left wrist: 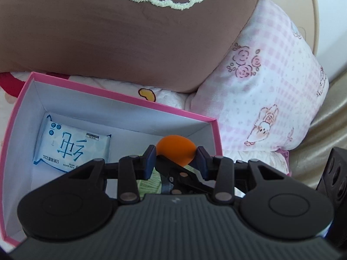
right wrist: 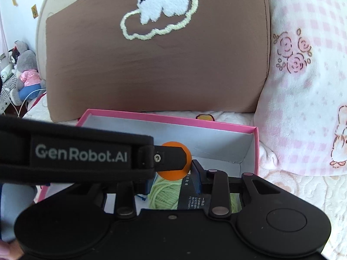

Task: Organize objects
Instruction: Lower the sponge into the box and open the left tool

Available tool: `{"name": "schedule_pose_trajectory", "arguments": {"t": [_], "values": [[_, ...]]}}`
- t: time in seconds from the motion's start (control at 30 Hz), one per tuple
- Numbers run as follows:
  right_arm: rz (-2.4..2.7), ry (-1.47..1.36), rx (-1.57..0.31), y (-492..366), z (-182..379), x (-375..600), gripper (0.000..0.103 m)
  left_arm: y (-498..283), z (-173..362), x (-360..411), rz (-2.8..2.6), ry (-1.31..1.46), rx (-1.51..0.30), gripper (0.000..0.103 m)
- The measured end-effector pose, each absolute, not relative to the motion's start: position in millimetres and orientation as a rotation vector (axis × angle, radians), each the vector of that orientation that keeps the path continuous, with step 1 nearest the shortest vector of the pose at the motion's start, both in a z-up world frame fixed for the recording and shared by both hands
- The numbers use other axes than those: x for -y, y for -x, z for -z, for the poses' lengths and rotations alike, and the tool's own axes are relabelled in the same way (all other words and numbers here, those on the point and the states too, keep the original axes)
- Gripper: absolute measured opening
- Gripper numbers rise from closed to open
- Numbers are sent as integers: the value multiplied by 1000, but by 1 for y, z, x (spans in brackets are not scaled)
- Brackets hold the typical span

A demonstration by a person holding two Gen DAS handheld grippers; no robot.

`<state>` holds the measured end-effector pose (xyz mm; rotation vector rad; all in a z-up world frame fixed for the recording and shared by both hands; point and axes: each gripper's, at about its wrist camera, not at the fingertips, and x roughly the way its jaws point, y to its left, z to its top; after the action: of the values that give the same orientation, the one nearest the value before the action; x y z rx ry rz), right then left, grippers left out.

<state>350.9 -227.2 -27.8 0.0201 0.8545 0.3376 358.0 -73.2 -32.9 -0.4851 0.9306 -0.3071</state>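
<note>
Holding wipes pack (left wrist: 72, 149), orange ball (left wrist: 175, 151), green yarn (right wrist: 164, 197): pink box (left wrist: 121, 95).

We're in a home bedroom, on a bed. A big brown cushion (right wrist: 151, 71) with a fluffy embroidered cloud leans at the head, a pink checked pillow (left wrist: 271, 91) with roses beside it, both on a quilted cartoon-print bedspread (right wrist: 303, 195). Off past the bed's left edge, plush toys (right wrist: 26, 71) sit against the wall.
</note>
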Motion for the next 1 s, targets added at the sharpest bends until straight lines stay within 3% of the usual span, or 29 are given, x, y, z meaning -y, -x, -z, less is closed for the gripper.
{"name": "schedule_pose_trajectory", "arguments": {"t": [0.33, 0.5, 1.0], "values": [[-295, 10, -888, -365, 38, 227, 44, -372, 41, 76, 242, 543, -927, 42], [-277, 43, -880, -353, 37, 232, 44, -359, 33, 72, 206, 406, -918, 44], [-383, 122, -871, -267, -15, 242, 47, -280, -32, 46, 256, 239, -915, 51]]}}
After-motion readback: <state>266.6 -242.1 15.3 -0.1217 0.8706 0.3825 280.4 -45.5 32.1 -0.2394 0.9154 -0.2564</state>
